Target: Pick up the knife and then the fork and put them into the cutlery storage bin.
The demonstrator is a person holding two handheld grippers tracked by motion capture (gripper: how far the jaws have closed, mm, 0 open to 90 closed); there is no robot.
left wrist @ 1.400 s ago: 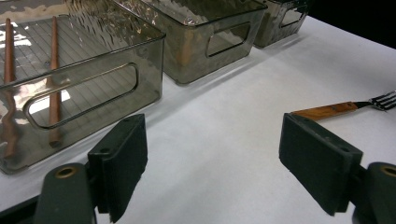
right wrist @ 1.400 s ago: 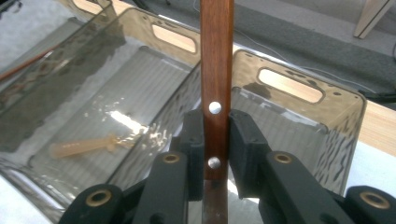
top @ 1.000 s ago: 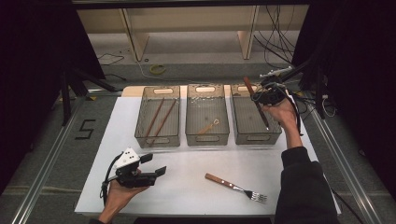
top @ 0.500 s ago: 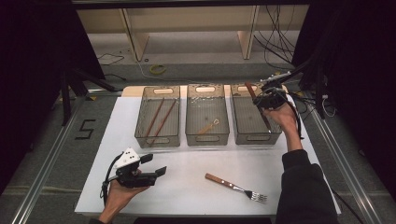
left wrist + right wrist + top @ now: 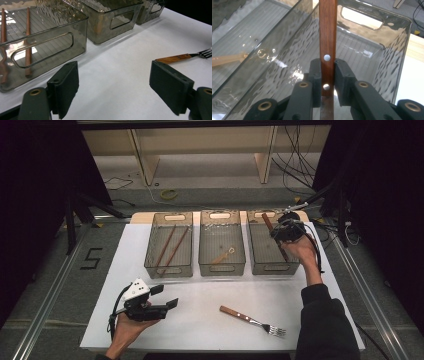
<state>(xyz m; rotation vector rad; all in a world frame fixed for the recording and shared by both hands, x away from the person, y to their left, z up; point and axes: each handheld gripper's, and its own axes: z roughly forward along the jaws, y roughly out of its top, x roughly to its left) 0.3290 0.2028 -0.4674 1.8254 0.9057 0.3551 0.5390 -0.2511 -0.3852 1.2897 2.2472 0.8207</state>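
The left gripper (image 5: pixel 167 299) is resting near-left of the right bin (image 5: pixel 270 245), jaws released and empty. The right gripper (image 5: pixel 280 234) is clenching a wooden-handled utensil (image 5: pixel 327 37) over that bin.

Overhead forward-down view — two close jaw-level views, shared smoky bins (image 5: pixel 221 247).
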